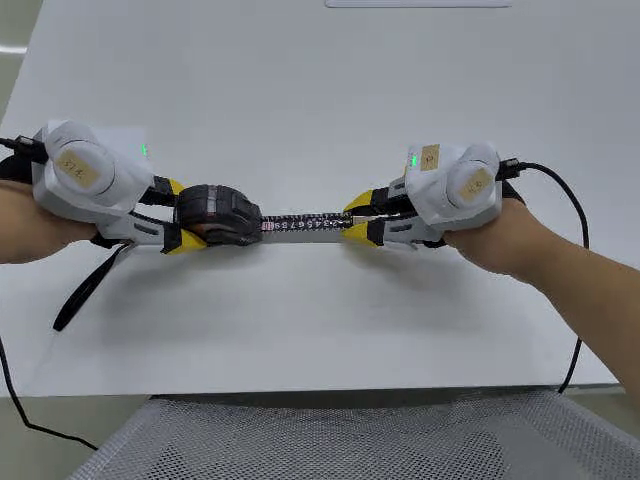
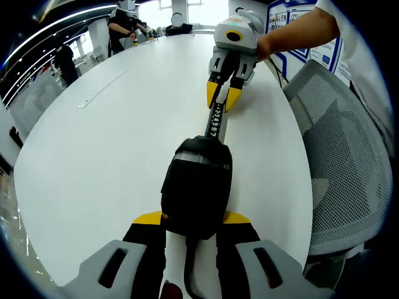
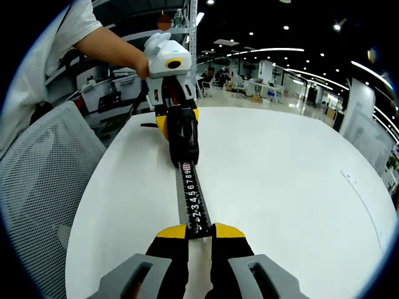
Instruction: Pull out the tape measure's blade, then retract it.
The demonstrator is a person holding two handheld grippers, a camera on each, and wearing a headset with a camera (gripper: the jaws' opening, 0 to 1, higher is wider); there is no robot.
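A black tape measure case (image 1: 217,215) sits between the yellow-tipped fingers of my left gripper (image 1: 176,214), which is shut on it; the case (image 2: 196,187) looms large in the left gripper view. Its dark blade (image 1: 308,224) with white numbers runs a short way rightward to my right gripper (image 1: 358,218), which is shut on the blade's end. In the right gripper view the blade (image 3: 192,197) stretches from my right gripper (image 3: 199,232) to the case (image 3: 183,136). A black wrist strap (image 1: 88,288) trails from the case over the white table (image 1: 320,100).
A grey mesh chair back (image 1: 330,440) stands at the table's near edge. Black cables (image 1: 575,215) run from both grippers. A flat white object (image 1: 418,3) lies at the table's far edge. People stand by distant desks (image 2: 124,22) in the background.
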